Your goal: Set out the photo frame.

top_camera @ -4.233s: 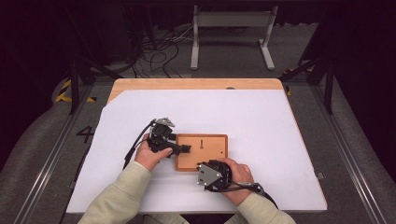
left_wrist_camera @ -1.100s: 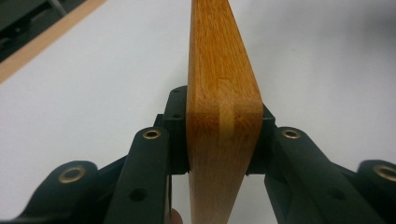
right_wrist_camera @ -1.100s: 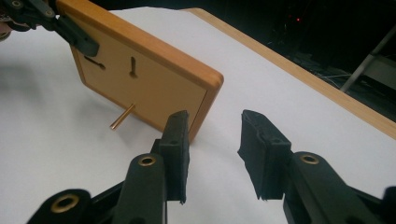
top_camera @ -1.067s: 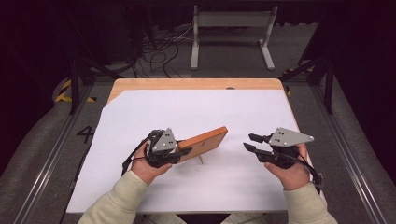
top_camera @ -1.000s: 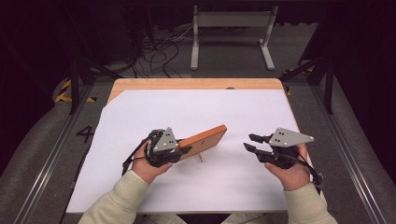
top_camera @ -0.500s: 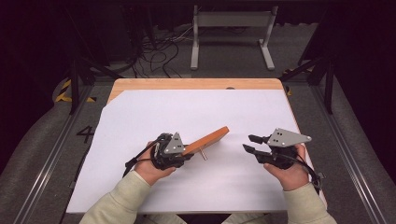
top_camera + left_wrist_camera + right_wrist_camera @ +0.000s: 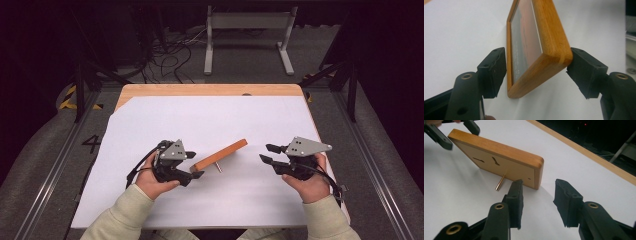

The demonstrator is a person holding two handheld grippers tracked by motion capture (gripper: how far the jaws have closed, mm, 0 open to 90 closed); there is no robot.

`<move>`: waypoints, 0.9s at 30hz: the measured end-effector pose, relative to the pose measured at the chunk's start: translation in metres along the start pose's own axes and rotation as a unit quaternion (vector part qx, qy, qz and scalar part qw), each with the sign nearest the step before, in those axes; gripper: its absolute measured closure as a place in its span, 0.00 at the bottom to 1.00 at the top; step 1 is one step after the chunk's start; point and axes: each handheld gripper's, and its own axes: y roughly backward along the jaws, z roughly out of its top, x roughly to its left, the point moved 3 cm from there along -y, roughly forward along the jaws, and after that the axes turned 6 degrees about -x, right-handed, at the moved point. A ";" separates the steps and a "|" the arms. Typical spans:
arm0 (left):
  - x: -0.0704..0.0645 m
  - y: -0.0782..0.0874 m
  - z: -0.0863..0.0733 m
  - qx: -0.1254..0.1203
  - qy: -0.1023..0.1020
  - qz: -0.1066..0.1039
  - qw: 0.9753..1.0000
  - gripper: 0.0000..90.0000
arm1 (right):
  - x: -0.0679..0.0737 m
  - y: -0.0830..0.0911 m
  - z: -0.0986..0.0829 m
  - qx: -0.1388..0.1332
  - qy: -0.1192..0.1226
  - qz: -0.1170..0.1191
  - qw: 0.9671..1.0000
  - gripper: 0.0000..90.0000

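One wooden photo frame (image 7: 221,154) stands on its edge on the white sheet (image 7: 215,125), propped by a brass peg (image 7: 500,182). Left gripper (image 7: 191,170) straddles its near corner, jaws apart, right pad touching. Right gripper (image 7: 266,153) sits wide and empty, just beyond the frame's far end.

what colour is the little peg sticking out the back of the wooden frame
Brass-gold, a slim metal peg propping the frame; the right gripper view shows it best.

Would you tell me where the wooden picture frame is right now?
In the high view the wooden picture frame stands on the white sheet near the front middle, between the left gripper's open jaws, with the right gripper apart.
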 end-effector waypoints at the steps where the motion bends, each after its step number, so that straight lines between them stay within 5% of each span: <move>1: 0.001 0.005 0.000 -0.006 0.003 0.000 1.000 0.35 | 0.000 -0.001 -0.001 0.002 -0.001 0.000 1.000 0.66; 6: 0.008 0.023 -0.001 -0.028 0.020 0.001 0.999 0.42 | -0.001 -0.003 -0.004 0.014 -0.005 0.002 1.000 0.69; 13: 0.017 0.036 -0.006 -0.040 0.033 0.026 0.998 0.79 | -0.001 -0.005 -0.009 0.034 -0.009 0.013 0.999 0.86; 19: 0.032 0.024 -0.020 0.003 0.075 0.073 0.995 0.96 | -0.002 -0.006 -0.011 0.041 -0.014 0.011 0.999 0.87; 27: 0.038 -0.005 -0.035 0.061 0.086 0.085 0.991 1.00 | -0.002 -0.008 -0.014 0.048 -0.018 0.012 0.999 0.87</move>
